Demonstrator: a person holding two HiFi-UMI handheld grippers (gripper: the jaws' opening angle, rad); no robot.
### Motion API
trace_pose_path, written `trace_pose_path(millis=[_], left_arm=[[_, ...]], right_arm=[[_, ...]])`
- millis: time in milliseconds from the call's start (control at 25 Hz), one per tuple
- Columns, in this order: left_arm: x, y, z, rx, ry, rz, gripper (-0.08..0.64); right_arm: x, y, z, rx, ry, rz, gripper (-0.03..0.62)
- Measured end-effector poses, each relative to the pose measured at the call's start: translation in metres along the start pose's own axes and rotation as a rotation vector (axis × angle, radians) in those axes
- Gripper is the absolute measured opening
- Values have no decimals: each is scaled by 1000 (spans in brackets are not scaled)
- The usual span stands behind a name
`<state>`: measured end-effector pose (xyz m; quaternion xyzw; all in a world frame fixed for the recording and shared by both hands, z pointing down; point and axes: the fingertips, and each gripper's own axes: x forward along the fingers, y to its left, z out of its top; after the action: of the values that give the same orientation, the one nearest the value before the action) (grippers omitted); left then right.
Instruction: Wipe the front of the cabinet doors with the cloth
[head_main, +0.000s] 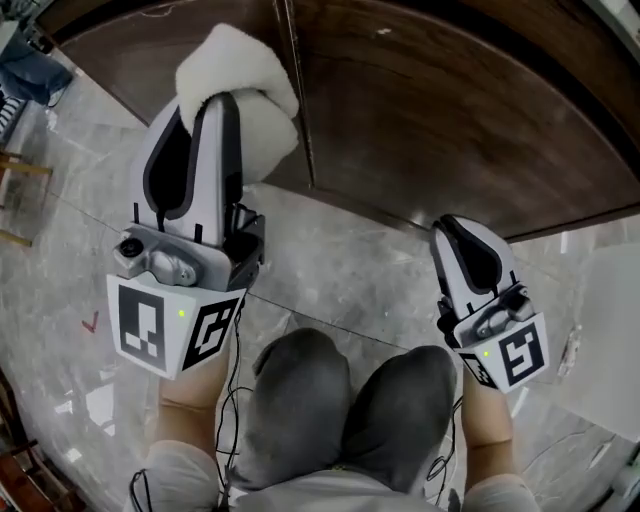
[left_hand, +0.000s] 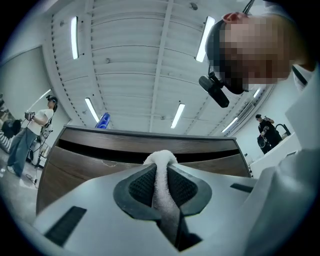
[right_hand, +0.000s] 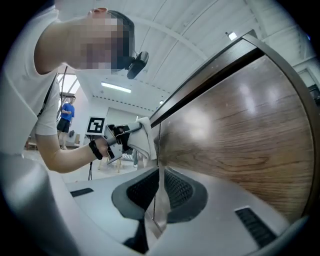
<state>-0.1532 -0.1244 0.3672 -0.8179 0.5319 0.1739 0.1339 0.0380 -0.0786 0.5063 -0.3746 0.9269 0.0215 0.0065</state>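
My left gripper (head_main: 222, 100) is shut on a fluffy white cloth (head_main: 248, 88). The cloth bunches over the jaw tips and presses against the dark brown wooden cabinet doors (head_main: 450, 110), just left of the seam between them (head_main: 297, 100). In the left gripper view a strip of cloth (left_hand: 162, 192) runs pinched between the black pads, with the cabinet (left_hand: 100, 155) straight ahead. My right gripper (head_main: 455, 228) hangs lower, near the foot of the right door, shut and holding nothing. In the right gripper view the right door (right_hand: 240, 125) fills the right side, and the cloth (right_hand: 145, 140) shows at the seam.
Grey marble floor (head_main: 340, 270) lies below the doors. The person's knees (head_main: 345, 400) are between the grippers. A white panel (head_main: 610, 340) stands at the right and wooden stool legs (head_main: 15, 190) at the far left. A blue bottle (left_hand: 102, 121) stands on the cabinet top. People (left_hand: 42, 120) stand behind.
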Motion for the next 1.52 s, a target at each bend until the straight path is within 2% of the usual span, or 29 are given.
trace_pose_path(millis=[280,440,640,1000,1320,1520], left_arm=[[31,-12,-5,-28,-21,-18,57],[42,-25,-15,-4,13,-28,57],[59,-34,-16,-15,32,-50,57],[68,-64,-17,9,42,-86,57],[72,-84,-21,22,23,-99,57],[73,-108,-25,7,40,-158,57]], right_arm=[[-3,4,0,-11,4,3,55],[-12,5,-4,-3,16,3,55],[-14,-8,2,4,-11,-9,55],[-24,-18,7,25,-58,-27,55],[-38,-29,4,5,-44,-52,55],[-44,-28,6,-4,-48,-57,55]])
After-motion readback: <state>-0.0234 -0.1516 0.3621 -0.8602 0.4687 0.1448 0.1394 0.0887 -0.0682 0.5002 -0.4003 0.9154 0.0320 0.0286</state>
